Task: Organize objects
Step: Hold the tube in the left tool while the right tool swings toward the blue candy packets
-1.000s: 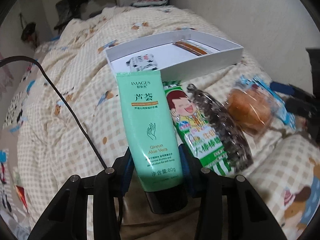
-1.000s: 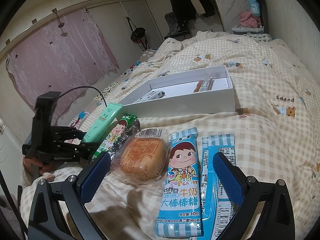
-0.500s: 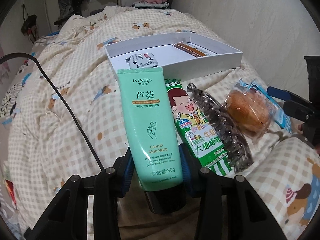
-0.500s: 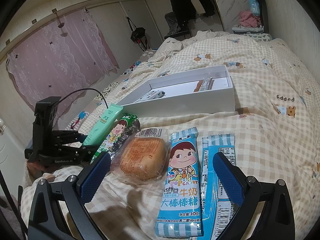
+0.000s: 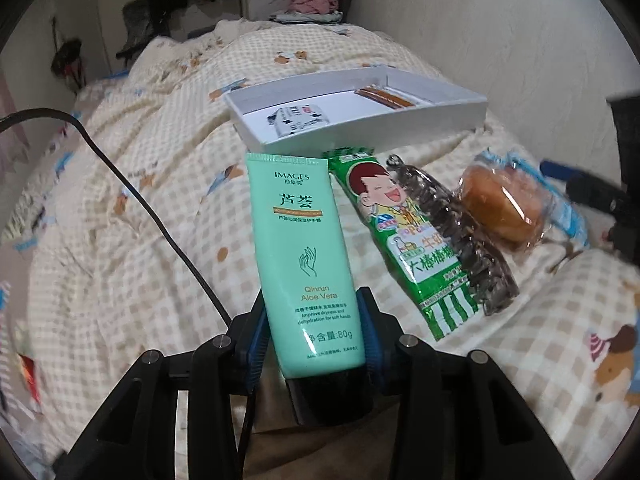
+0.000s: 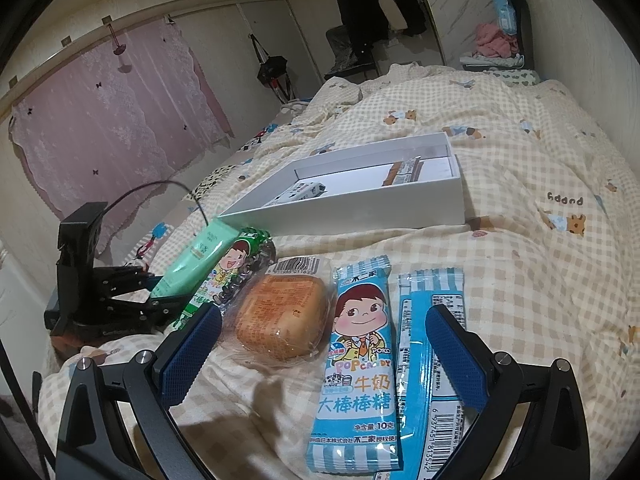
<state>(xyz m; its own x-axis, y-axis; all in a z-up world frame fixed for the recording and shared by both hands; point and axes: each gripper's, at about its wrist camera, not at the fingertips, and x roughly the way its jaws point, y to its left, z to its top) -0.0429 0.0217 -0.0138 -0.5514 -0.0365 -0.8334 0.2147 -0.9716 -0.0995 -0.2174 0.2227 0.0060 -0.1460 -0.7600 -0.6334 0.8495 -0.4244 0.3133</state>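
Two close claw-mounted views, angled down, sharing the white box [image 5: 360, 128].

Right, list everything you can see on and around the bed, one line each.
hand cream tube: one, mint green, black cap, clamped in left gripper
white box: one, open, mid-bed; a small carton and a wrapped bar inside
green candy packet: one, beside the tube
hair claw clip: one, dark, on the green packet
wrapped bun: one, orange-brown, clear wrapper
blue candy packets: two, side by side, nearest right gripper
quilt: one, cream check
curtain: pink, far wall
left gripper: shut on tube
right gripper: open, empty
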